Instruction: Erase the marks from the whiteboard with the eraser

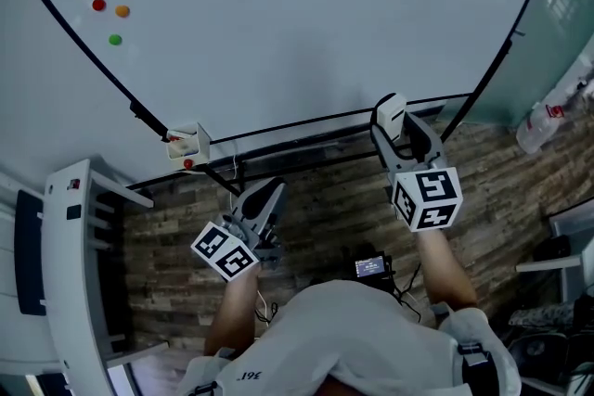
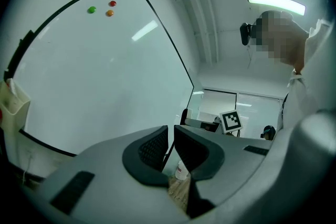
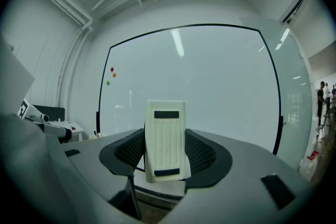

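Nearest the lens, the person's white shirt [image 1: 343, 338] is filling the bottom of the head view, with both arms reaching out over the wood-plank floor [image 1: 325, 199]. The right gripper [image 3: 166, 150] is pinching the eraser [image 3: 165, 140] by its long sides. The eraser is standing upright and sticking out past the fingertips, and it is hovering near the lower frame of the whiteboard [image 1: 306, 23] without touching it. The left gripper [image 2: 170, 147] is carrying nothing; its jaws are sitting almost pressed together, with only a thin slit between them.

No marks are showing anywhere on the board, so the main risk is wiping blind over clean areas. With so much of the eraser projecting beyond the pads, a firm push against the board is likely to lever it sideways or pop it loose. A wide sweep to the upper left is also risking a knock to the red magnet [image 1: 98, 5], orange magnet [image 1: 122, 11] and green magnet [image 1: 114, 39]. A low pass could be catching the small holder [image 1: 188, 144] hanging at the frame's corner.
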{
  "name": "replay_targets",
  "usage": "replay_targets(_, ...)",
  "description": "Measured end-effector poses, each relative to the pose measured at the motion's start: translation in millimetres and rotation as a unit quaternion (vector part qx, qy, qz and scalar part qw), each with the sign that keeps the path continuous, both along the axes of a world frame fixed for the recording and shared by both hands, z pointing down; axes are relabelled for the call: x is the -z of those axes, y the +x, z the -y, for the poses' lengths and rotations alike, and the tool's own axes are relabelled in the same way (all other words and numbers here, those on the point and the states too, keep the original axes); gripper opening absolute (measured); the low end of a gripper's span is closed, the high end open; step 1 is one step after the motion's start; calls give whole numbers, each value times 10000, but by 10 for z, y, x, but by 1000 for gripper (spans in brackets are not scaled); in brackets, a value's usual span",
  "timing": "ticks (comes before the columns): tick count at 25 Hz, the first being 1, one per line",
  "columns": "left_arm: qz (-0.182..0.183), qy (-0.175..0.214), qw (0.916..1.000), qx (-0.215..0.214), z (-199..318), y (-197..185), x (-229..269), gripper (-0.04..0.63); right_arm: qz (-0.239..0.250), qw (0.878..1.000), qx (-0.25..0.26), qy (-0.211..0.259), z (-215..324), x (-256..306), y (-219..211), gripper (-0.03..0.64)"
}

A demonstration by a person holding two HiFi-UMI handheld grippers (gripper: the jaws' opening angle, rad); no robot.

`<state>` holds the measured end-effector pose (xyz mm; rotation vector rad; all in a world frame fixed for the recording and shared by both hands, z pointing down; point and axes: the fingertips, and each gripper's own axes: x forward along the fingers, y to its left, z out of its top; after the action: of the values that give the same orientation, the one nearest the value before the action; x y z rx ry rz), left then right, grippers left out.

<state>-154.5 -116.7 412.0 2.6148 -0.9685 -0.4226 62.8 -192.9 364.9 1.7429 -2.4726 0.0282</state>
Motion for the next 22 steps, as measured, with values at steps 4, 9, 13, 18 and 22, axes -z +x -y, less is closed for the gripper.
replay_targets(4, -31, -66, 9999, -75, -119, -111, -82, 41, 35, 9999, -51, -107, -185, -120, -101, 250)
replay_targets(9, -44, -150, 9997, -198, -217, -155, -174, 41, 68, 9997, -136, -184, -385, -213, -151, 250)
replay_targets(13, -49, -185, 9995, -249, -269, -124, -213, 41, 49, 9996, -157, -208, -499, -242, -113, 250)
replay_targets(18, -56, -194, 9997, -145, -302, -34, -206, 41, 12, 9997, -53, -231, -570, -238, 16, 250)
replay_targets(22, -67, -201, 9998, -30, -268, 79, -145, 41, -46, 9995, 118, -291, -522, -216, 106, 250)
